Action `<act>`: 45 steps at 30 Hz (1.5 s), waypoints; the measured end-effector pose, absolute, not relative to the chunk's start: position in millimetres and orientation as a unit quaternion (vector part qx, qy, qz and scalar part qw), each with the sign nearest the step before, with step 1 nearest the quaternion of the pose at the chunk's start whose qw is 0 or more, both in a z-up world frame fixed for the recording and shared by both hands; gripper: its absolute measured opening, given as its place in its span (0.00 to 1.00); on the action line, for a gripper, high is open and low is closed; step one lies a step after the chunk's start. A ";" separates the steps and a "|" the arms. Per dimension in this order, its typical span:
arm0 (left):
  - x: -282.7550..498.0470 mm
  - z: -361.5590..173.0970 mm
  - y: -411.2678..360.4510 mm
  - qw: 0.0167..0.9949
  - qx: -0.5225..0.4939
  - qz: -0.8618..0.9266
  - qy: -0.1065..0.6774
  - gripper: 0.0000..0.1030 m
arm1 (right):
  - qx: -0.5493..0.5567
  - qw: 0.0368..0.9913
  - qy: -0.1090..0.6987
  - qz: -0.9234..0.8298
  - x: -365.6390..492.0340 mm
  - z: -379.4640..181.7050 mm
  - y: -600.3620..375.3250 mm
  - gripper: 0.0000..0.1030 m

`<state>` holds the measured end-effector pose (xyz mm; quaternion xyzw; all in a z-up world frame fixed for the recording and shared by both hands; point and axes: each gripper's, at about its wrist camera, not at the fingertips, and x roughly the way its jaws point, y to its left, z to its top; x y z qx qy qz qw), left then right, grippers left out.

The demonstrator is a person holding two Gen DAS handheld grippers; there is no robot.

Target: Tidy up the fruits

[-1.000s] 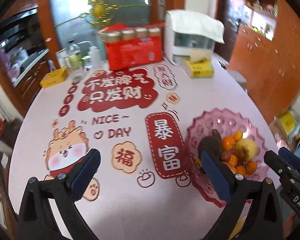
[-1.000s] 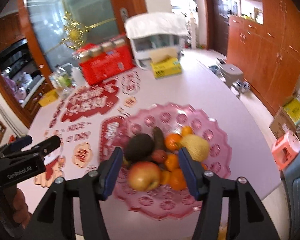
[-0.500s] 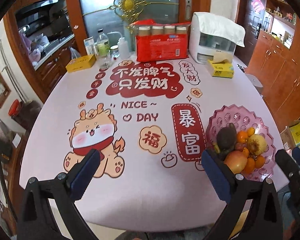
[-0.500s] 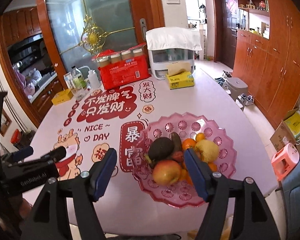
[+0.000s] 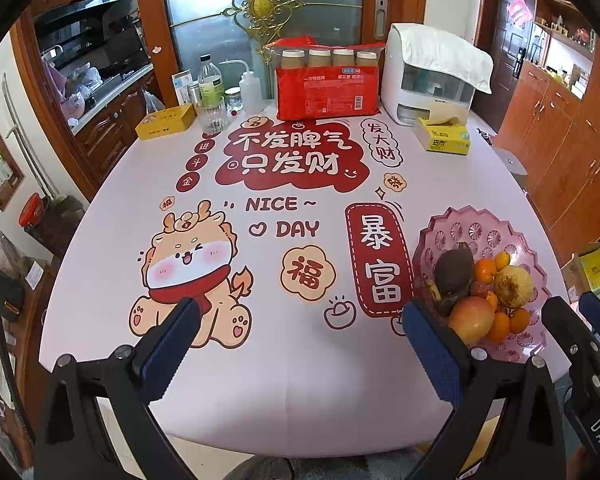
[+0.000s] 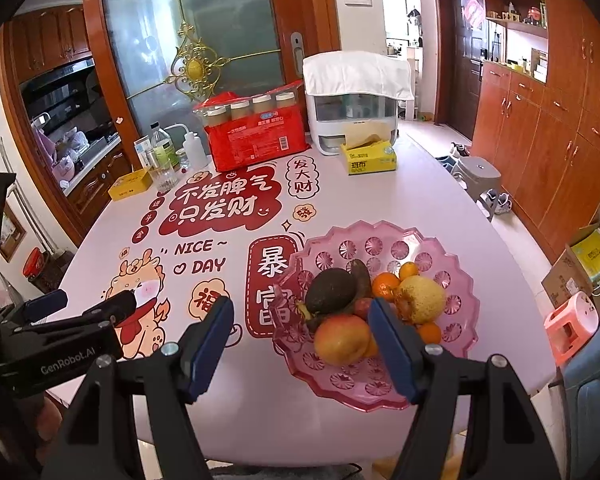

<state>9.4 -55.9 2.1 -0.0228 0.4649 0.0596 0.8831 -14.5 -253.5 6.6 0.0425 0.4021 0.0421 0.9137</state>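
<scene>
My left tongs [image 5: 296,340] and right tongs [image 6: 300,344] are both spread wide and hold nothing. The fruit sits piled in the pink plate [image 6: 456,276] on the right, near edge of the worktop [image 6: 420,200]. If I grab the apple [image 6: 342,338] at the bottom, the avocado [image 6: 330,291] may roll off (it leans on top). A hard push could slide the plate over the edge.

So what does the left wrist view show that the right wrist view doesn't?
Only the left wrist view shows the right gripper and the whole dragon cartoon. Only the right wrist view shows the left gripper, the pink stool and the grey stool. Both show the pink fruit plate, the avocado, the apple and the red package.
</scene>
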 end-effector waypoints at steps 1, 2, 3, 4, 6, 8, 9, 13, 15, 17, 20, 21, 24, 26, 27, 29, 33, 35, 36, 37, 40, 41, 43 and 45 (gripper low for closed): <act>9.5 2.0 -55.6 0.883 -0.023 0.059 0.465 0.97 | 0.042 0.913 0.403 0.042 -13.7 6.3 -253.0 0.68; 9.5 2.0 -55.5 0.883 -0.023 0.059 0.464 0.97 | 0.042 0.913 0.403 0.042 -12.8 6.2 -253.3 0.68; 9.5 2.0 -55.8 0.883 -0.022 0.058 0.464 0.97 | 0.042 0.913 0.403 0.042 -12.5 6.2 -253.6 0.69; 10.2 1.2 -56.7 0.883 -0.022 0.058 0.465 0.97 | 0.042 0.913 0.403 0.042 -12.3 6.2 -253.7 0.68; 11.2 -0.2 -58.4 0.883 -0.021 0.056 0.466 0.97 | 0.041 0.913 0.403 0.042 -12.9 6.2 -253.2 0.68; 13.9 -1.9 -59.6 0.882 -0.023 0.057 0.468 0.97 | 0.040 0.912 0.405 0.042 -11.6 5.3 -253.3 0.68; 14.8 -2.7 -60.3 0.881 -0.023 0.057 0.469 0.97 | 0.039 0.912 0.406 0.042 -11.0 4.8 -253.4 0.68; 15.2 -2.5 -59.9 0.881 -0.024 0.057 0.469 0.97 | 0.040 0.911 0.408 0.041 -9.0 3.5 -254.7 0.68; 15.5 -2.5 -60.0 0.881 -0.024 0.057 0.469 0.97 | 0.041 0.910 0.410 0.041 -7.6 2.8 -255.5 0.68; 15.6 -2.2 -59.7 0.881 -0.023 0.057 0.469 0.97 | 0.041 0.910 0.412 0.041 -6.3 2.4 -255.8 0.68; 16.2 -3.0 -60.6 0.881 -0.023 0.057 0.469 0.97 | 0.041 0.910 0.411 0.041 -6.0 2.5 -255.8 0.68; 16.1 -2.4 -60.1 0.881 -0.023 0.057 0.469 0.97 | 0.041 0.909 0.412 0.041 -6.0 2.4 -255.7 0.68; 16.3 -2.3 -60.4 0.881 -0.024 0.057 0.470 0.97 | 0.042 0.909 0.413 0.041 -5.4 2.0 -256.0 0.68; 16.2 -3.4 -61.1 0.880 -0.023 0.057 0.471 0.97 | 0.042 0.909 0.413 0.041 -5.4 2.0 -256.1 0.68; 16.3 -2.8 -60.8 0.880 -0.024 0.057 0.470 0.97 | 0.042 0.909 0.413 0.041 -5.4 2.0 -256.1 0.68; 16.5 -2.6 -60.9 0.881 -0.024 0.057 0.470 0.97 | 0.042 0.909 0.413 0.042 -5.2 1.9 -256.1 0.69; 16.9 -2.8 -61.6 0.880 -0.024 0.058 0.470 0.97 | 0.043 0.908 0.414 0.041 -4.9 1.5 -256.3 0.68; 17.2 -3.3 -61.8 0.880 -0.025 0.058 0.471 0.97 | 0.042 0.909 0.413 0.041 -4.9 2.0 -256.0 0.68; 17.4 -2.5 -61.2 0.880 -0.024 0.058 0.471 0.97 | 0.042 0.909 0.413 0.041 -4.8 2.0 -256.1 0.68; 17.2 -4.2 -62.5 0.879 -0.024 0.058 0.472 0.97 | 0.043 0.908 0.414 0.041 -4.6 1.6 -256.3 0.68; 16.7 -6.3 -64.1 0.879 -0.024 0.059 0.472 0.97 | 0.042 0.909 0.413 0.041 -4.6 2.1 -256.3 0.68; 17.0 -6.2 -63.9 0.879 -0.024 0.058 0.472 0.97 | 0.042 0.909 0.413 0.041 -4.4 2.0 -256.2 0.68; 17.4 -6.1 -63.5 0.879 -0.024 0.059 0.473 0.97 | 0.042 0.909 0.413 0.041 -4.2 1.8 -256.3 0.69; 17.7 -6.1 -63.4 0.878 -0.023 0.058 0.474 0.97 | 0.043 0.908 0.414 0.041 -4.0 2.0 -256.1 0.68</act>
